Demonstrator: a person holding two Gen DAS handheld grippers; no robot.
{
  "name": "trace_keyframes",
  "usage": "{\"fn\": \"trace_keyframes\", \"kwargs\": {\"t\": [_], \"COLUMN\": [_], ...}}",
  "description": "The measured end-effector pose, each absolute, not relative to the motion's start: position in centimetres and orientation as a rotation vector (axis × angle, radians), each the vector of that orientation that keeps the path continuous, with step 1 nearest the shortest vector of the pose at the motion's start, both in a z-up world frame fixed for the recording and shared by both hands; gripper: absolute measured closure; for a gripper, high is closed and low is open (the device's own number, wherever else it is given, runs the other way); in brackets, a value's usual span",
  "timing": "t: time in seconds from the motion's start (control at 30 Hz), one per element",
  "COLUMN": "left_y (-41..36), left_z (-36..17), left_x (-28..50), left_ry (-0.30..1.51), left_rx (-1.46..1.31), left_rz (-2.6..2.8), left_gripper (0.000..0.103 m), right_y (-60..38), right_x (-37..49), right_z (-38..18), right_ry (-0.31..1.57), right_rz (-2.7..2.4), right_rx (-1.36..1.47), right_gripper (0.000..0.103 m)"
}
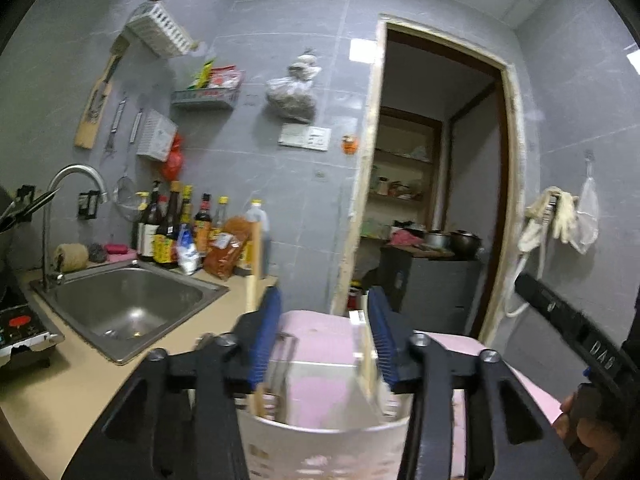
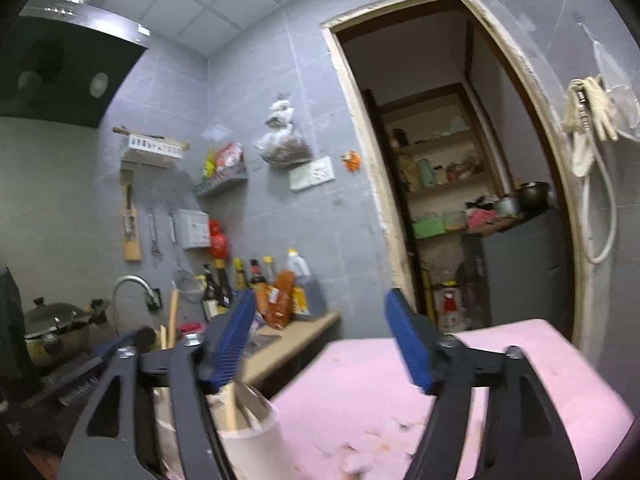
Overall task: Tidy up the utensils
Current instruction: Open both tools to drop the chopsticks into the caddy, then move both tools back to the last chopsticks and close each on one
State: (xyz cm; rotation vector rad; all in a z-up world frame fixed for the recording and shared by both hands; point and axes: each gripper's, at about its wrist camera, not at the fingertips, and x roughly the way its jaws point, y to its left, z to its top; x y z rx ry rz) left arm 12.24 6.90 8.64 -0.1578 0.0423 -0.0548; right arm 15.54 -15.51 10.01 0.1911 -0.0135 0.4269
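My left gripper has its blue pads closed around a white utensil holder, gripping its sides. The holder has wooden chopsticks standing up at its left and a metal utensil inside. It is held above a pink surface. My right gripper is open and empty, to the right of the same holder, with a wooden stick showing inside it. The right gripper's body also shows in the left wrist view.
A steel sink with a tap sits in the beige counter at left. Sauce bottles stand behind it. A pot sits on the stove. An open doorway lies ahead.
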Motion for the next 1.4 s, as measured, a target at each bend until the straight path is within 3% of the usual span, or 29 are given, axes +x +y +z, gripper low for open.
{"fn": "trace_keyframes", "kwargs": {"t": [0.2,0.4,0.67,1.0,1.4], "left_y": [3.8,0.9,-4.4,-7.6,-7.5], "left_z": [9.3,8.8,6.5,2.2,-0.6], "left_x": [11.3,11.7,12.8,16.9,19.3], "left_ry": [0.082,0.190,0.386,0.736,0.922], "left_rx": [-0.096,-0.076,-0.010,0.000,-0.033], "left_rz": [-0.164,-0.291,-0.432,-0.450,-0.420], "left_gripper": [0.044,0.035,0.033,0.033,0.033], "right_y": [-20.3,-25.9,-30.2,-28.7,-26.3], "right_x": [13.8,12.1,10.5,9.3,11.1], "right_z": [9.9,9.1,6.7,2.7,-0.5], "right_ry": [0.075,0.188,0.375,0.613,0.815], "right_rz": [0.352,0.246,0.176,0.252,0.283], "right_rx": [0.101,0.042,0.027,-0.080,-0.191], "right_gripper": [0.022,0.014,0.011,0.012,0.011]}}
